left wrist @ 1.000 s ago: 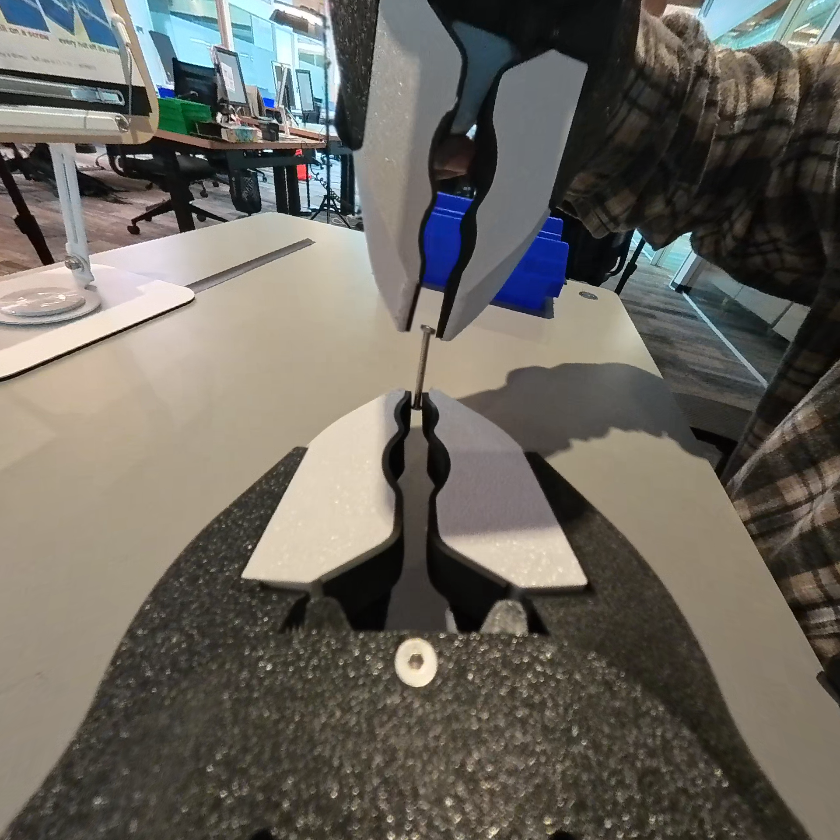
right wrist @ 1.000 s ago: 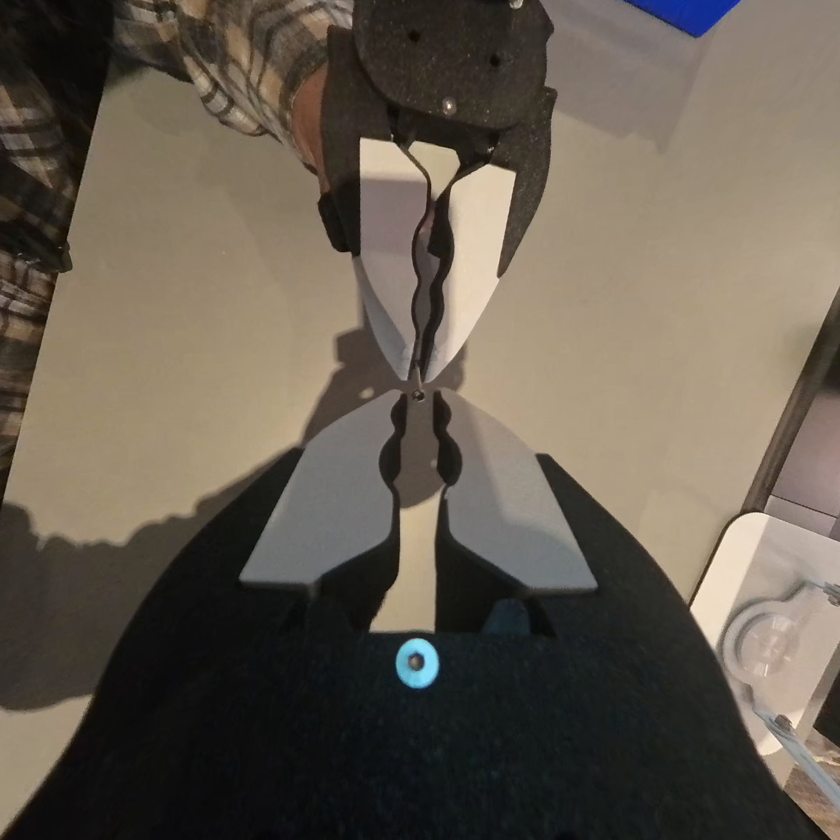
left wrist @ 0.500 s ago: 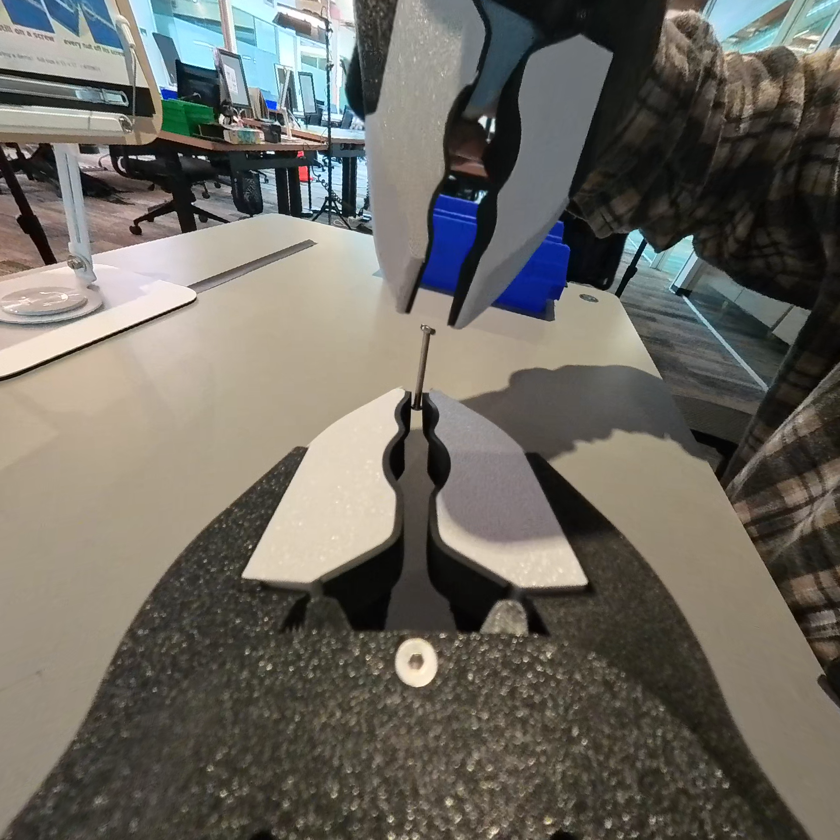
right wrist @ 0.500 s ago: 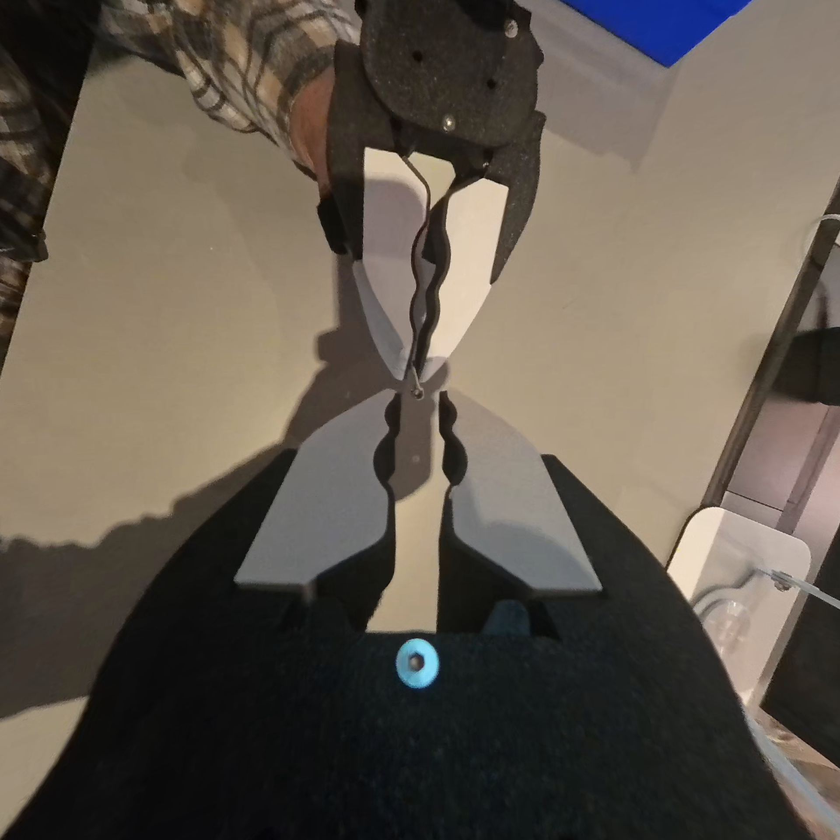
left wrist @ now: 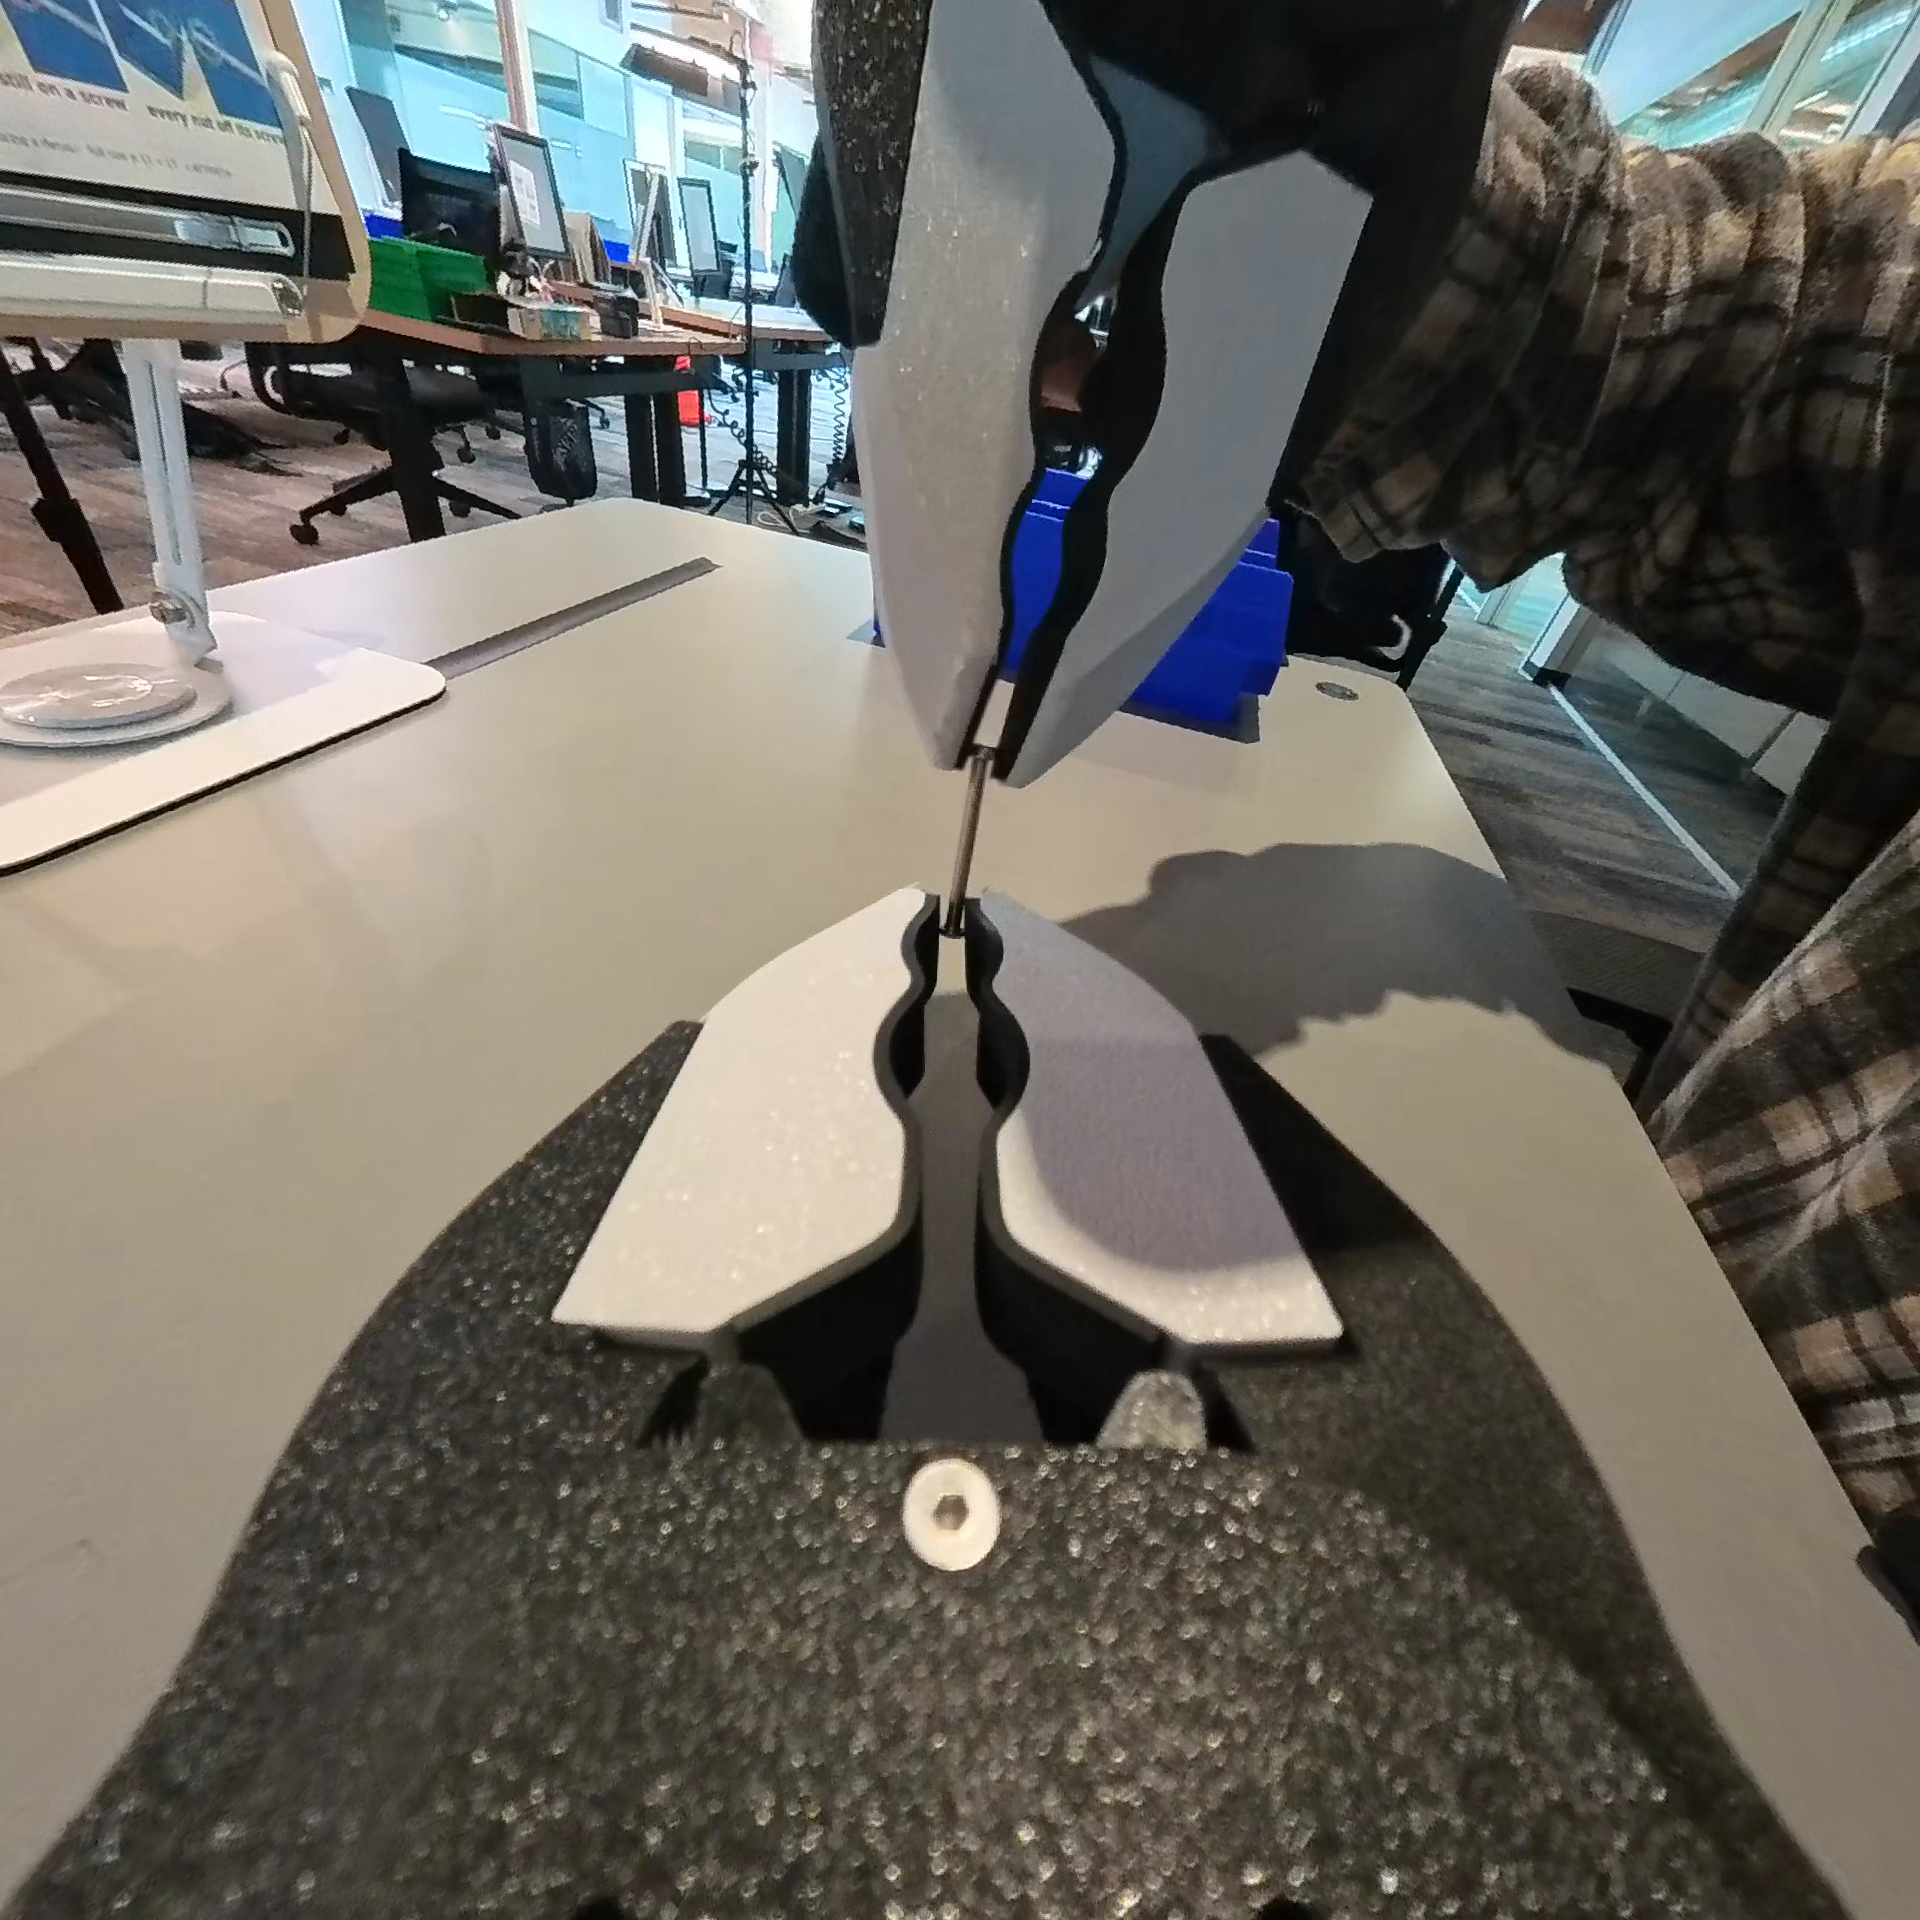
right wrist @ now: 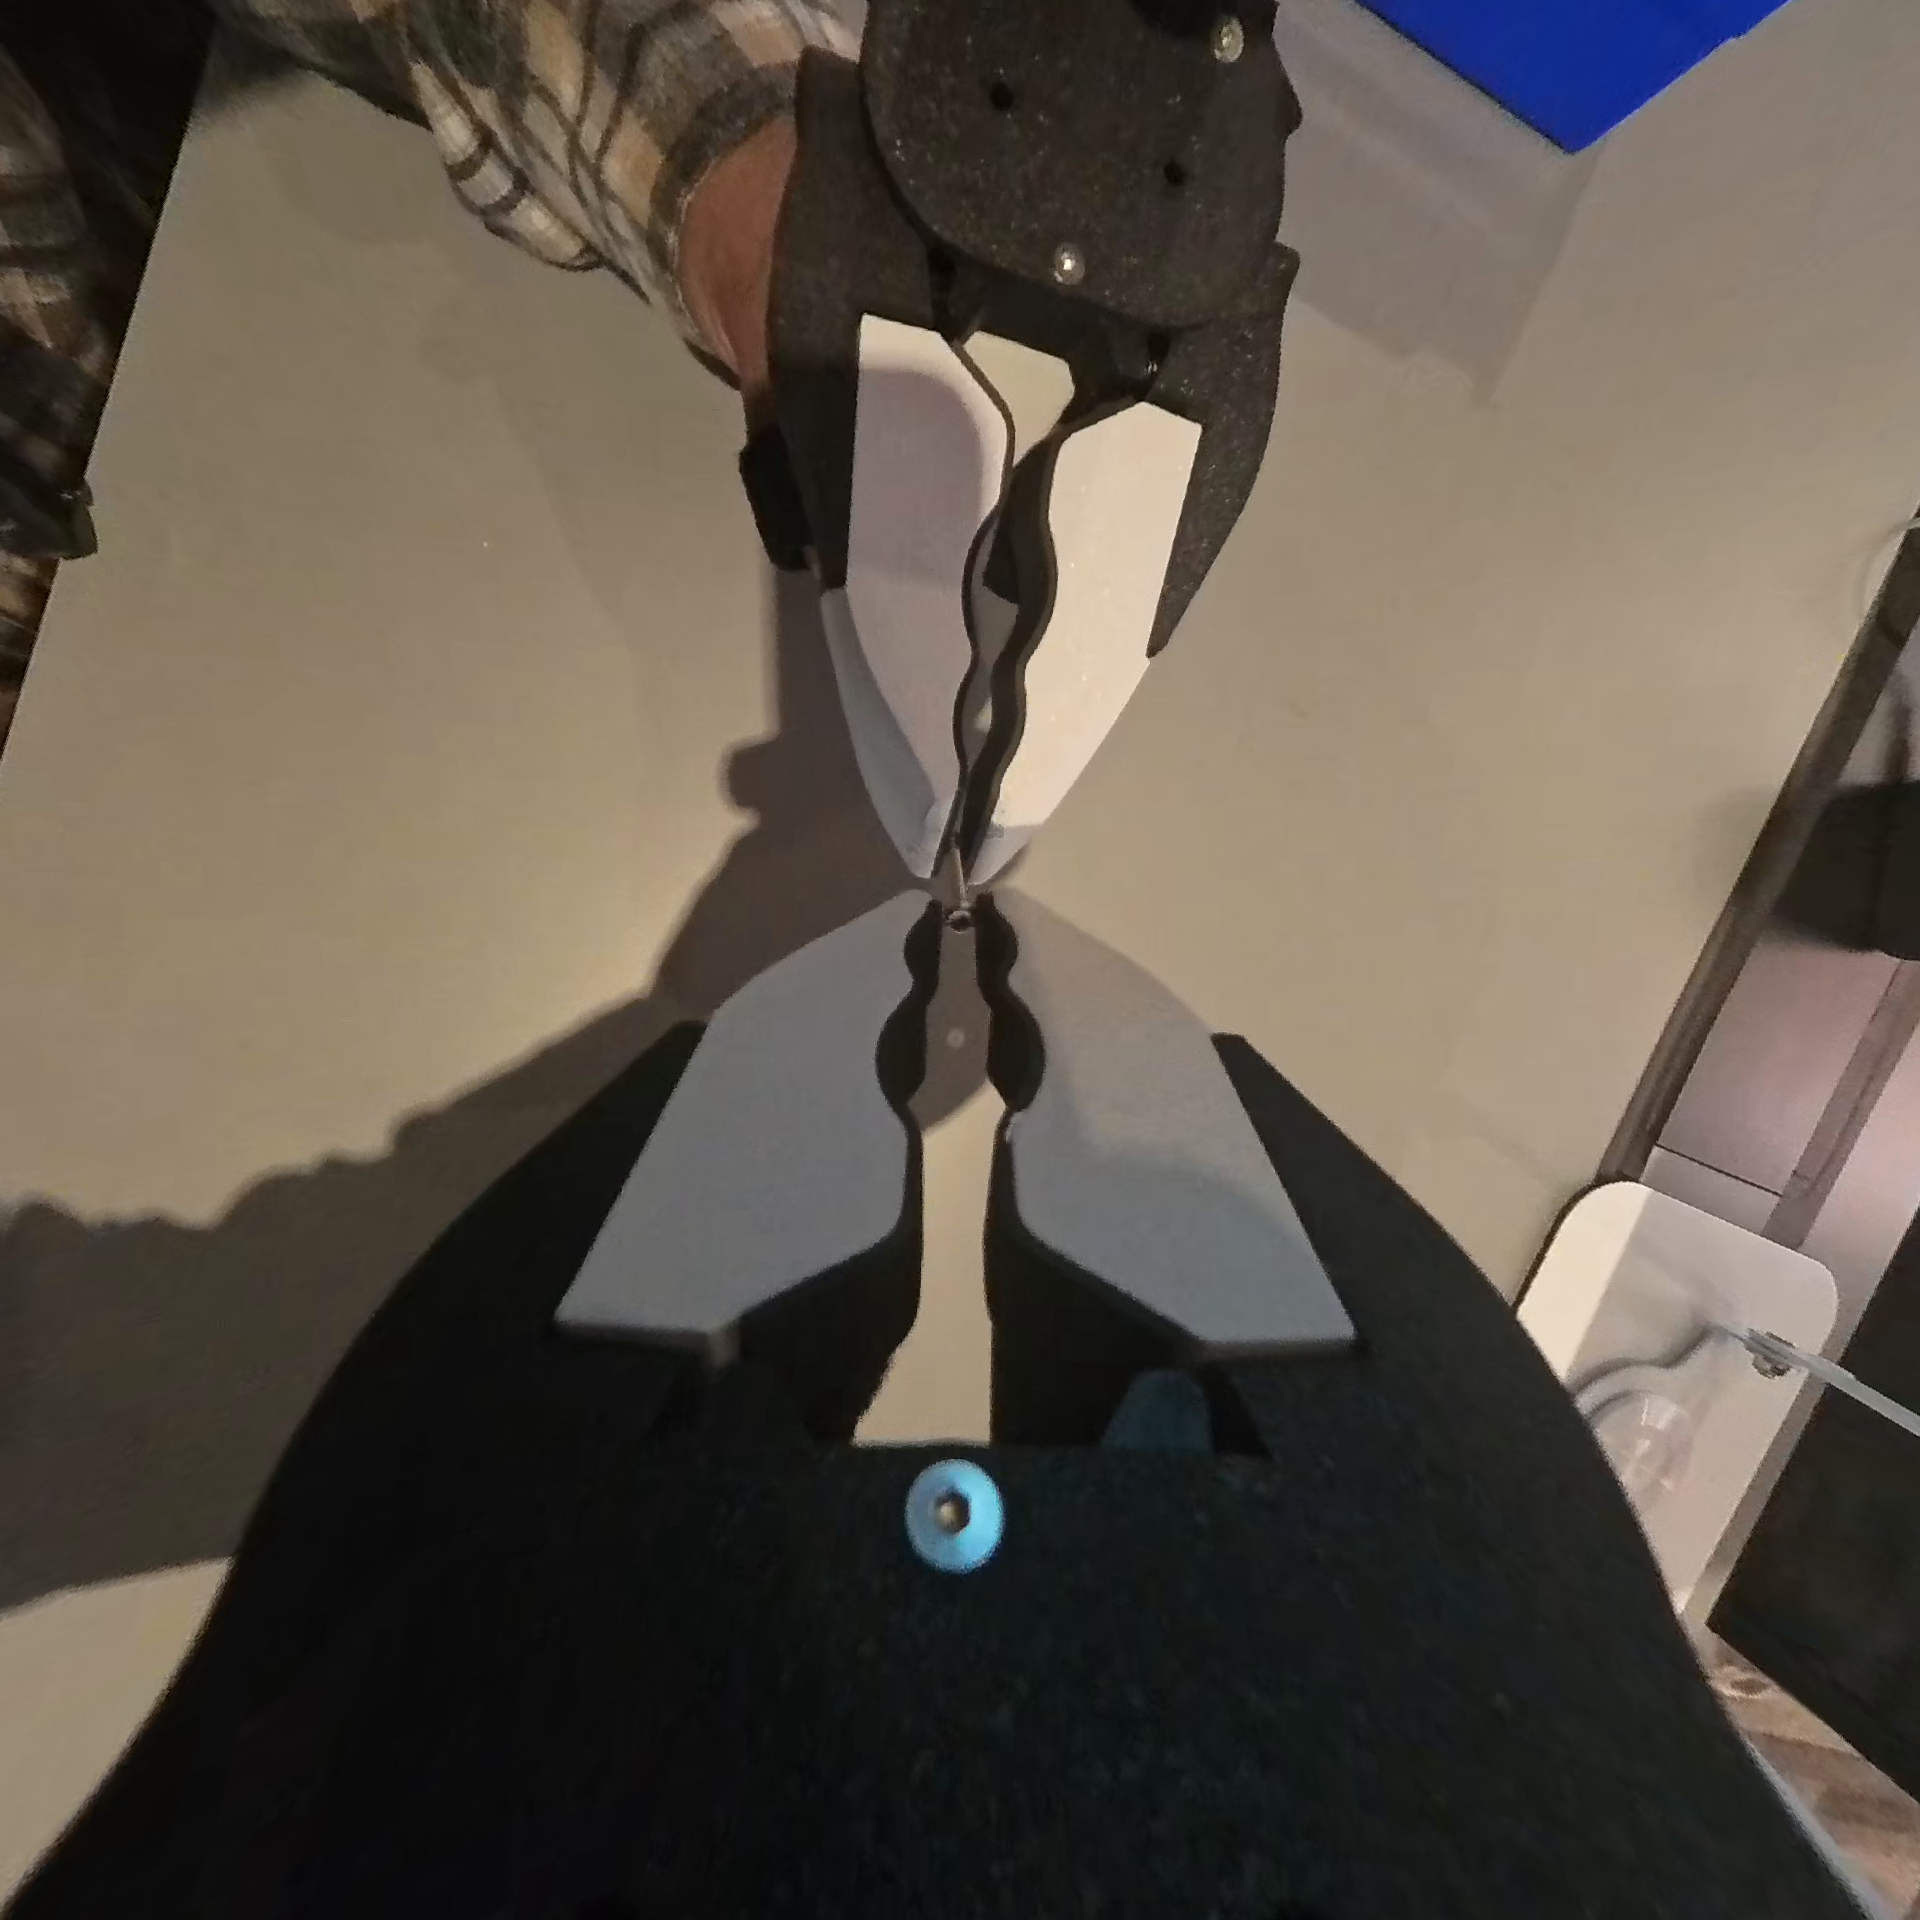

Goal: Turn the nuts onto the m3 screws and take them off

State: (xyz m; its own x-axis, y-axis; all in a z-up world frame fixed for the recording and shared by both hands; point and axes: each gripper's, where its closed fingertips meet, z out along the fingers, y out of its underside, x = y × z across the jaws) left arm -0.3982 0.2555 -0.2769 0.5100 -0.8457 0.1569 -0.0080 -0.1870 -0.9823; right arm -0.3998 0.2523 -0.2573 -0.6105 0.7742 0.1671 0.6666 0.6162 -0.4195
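Your left gripper (left wrist: 951, 914) is clamped on the lower end of the screw (left wrist: 968, 836), holding it upright above the table (left wrist: 520, 831). Your right gripper (left wrist: 979, 753) points down from above, its tips pinched on the screw's top end; in the right wrist view they close around the screw head (right wrist: 958, 916). Whether a nut sits between those tips is too small to tell. A blue bin (left wrist: 1205, 644) stands on the table behind the grippers, and a white stand base (left wrist: 208, 696) rests at the far left.
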